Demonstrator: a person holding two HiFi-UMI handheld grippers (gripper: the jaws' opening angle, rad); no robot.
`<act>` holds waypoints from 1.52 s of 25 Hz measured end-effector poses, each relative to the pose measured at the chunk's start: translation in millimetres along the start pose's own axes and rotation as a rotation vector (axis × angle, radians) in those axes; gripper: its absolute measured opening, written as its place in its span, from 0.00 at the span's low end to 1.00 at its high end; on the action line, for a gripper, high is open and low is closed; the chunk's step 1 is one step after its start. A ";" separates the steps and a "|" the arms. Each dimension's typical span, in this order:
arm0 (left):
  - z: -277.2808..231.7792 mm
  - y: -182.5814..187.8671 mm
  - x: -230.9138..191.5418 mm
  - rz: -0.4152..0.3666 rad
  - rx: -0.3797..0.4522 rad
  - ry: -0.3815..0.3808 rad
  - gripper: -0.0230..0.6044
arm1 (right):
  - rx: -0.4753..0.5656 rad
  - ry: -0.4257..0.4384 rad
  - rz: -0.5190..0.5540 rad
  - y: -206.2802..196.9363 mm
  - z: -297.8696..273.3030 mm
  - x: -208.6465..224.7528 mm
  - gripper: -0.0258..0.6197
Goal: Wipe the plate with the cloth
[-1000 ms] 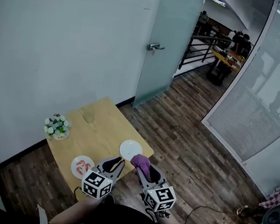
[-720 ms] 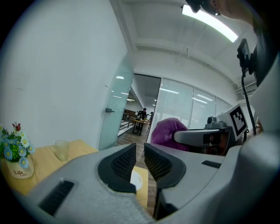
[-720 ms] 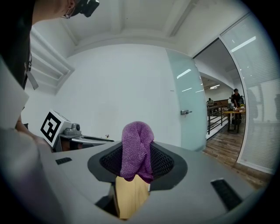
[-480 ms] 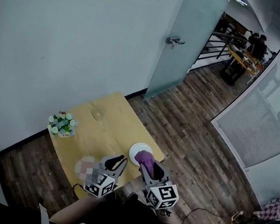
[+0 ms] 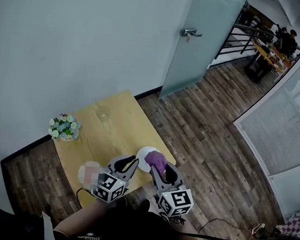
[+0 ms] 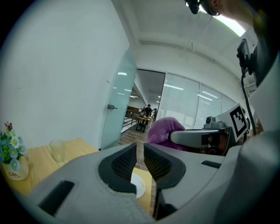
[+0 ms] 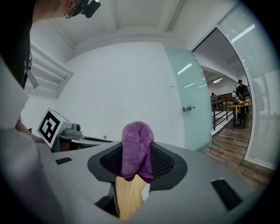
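A small white plate (image 5: 143, 157) lies near the right front corner of the yellow wooden table (image 5: 110, 136). My right gripper (image 5: 159, 165) is shut on a bunched purple cloth (image 5: 156, 158), which hangs over the plate's right side. In the right gripper view the cloth (image 7: 137, 151) stands up between the jaws, above the table edge. My left gripper (image 5: 128, 165) hovers just left of the plate, with a narrow gap between its jaws and nothing in it. In the left gripper view the plate (image 6: 138, 186) shows below the jaws, and the cloth (image 6: 162, 130) is to the right.
A second plate (image 5: 88, 173) sits at the table's left front, partly under a blurred patch. A pot of flowers (image 5: 63, 127) and a clear glass (image 5: 103, 116) stand toward the back. A wall runs behind the table, with a glass door (image 5: 202, 36) and wooden floor (image 5: 216, 151) to the right.
Both grippers have moved forward over the table. The right one has carried the cloth from the near edge to over the plate. The head view has shifted slightly.
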State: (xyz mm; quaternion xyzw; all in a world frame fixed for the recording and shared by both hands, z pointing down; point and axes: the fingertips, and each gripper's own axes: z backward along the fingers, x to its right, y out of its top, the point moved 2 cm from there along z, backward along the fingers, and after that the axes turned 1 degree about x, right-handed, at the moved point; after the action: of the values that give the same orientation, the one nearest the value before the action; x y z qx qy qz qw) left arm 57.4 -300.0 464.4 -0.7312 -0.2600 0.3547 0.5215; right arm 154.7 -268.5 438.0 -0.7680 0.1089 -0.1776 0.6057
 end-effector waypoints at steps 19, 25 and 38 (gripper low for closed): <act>-14.8 -69.3 2.1 0.117 -0.139 0.072 0.12 | -0.176 0.053 -0.109 -70.4 1.3 21.2 0.28; -18.5 -90.6 -2.9 0.157 -0.162 0.088 0.12 | -0.267 0.106 -0.105 -106.9 -18.7 19.9 0.28; -13.0 -93.5 -24.1 0.181 -0.151 0.136 0.12 | -0.513 0.149 0.208 -162.3 -146.6 62.1 0.28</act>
State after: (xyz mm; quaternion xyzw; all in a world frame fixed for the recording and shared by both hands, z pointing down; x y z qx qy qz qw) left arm 52.0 -295.6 561.6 -0.8112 -0.1826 0.3293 0.4474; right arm 144.4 -383.5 633.8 -0.8657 0.2727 -0.1371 0.3967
